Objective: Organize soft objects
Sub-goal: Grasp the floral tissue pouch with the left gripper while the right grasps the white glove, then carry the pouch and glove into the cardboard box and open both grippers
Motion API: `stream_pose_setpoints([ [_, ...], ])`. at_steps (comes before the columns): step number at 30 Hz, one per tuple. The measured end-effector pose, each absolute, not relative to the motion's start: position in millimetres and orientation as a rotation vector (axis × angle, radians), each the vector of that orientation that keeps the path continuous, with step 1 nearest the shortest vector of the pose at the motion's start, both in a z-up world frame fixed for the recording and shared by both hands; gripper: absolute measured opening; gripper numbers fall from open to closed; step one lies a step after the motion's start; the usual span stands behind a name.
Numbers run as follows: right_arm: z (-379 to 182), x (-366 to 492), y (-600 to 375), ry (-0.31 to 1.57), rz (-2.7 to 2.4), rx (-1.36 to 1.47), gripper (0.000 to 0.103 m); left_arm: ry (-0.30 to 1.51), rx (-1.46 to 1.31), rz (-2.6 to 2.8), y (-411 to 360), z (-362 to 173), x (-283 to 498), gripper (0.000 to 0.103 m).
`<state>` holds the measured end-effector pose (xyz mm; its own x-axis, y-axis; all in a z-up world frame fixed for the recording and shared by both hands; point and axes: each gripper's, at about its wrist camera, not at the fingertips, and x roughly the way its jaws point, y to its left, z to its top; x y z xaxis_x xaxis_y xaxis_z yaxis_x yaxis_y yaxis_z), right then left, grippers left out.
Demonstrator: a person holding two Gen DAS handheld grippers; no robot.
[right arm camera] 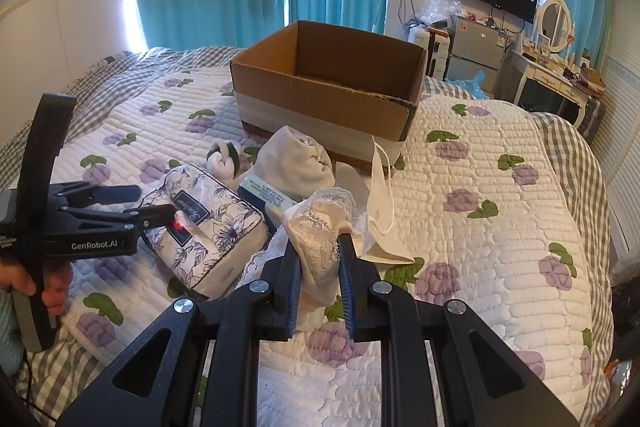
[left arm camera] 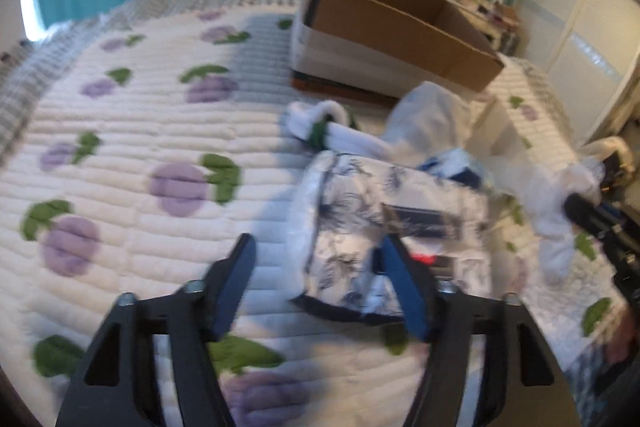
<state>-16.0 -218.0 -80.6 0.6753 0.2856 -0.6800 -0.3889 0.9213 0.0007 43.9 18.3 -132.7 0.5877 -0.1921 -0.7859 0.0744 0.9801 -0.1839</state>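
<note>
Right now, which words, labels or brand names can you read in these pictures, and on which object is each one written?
"GenRobot.AI": on the side of the left gripper.
Small print left of it on the same body: too small to read.
Script on the floral pouch's dark label: not legible.
Print on the flat packet behind it: too small to read.

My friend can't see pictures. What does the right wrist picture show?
The right hand-held gripper pinches a cream lace cloth above a flowered quilt. The left hand-held gripper reaches over a floral pouch, near an open cardboard box.
</note>
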Motion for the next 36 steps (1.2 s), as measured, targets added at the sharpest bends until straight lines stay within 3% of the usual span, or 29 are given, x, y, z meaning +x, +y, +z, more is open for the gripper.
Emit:
stream_pose_setpoints([
  [7, -79, -19, -216, 0.733, 0.386, -0.157, 0.017, 0.911, -0.157, -0.195, 14, -129, 39, 0.029],
  [12, -69, -26, -219, 0.707, 0.379, -0.148, 0.017, 0.877, -0.169, -0.132, 14, -114, 28, 0.022],
  [25, -13, -46, -226, 0.577, 0.39, -0.127, 0.017, 0.67, 0.043, -0.091, -2, -21, -6, 0.021],
  [36, 52, -7, -235, 0.475, 0.413, -0.129, 0.017, 0.517, 0.088, -0.111, -16, 48, 27, 0.021],
])
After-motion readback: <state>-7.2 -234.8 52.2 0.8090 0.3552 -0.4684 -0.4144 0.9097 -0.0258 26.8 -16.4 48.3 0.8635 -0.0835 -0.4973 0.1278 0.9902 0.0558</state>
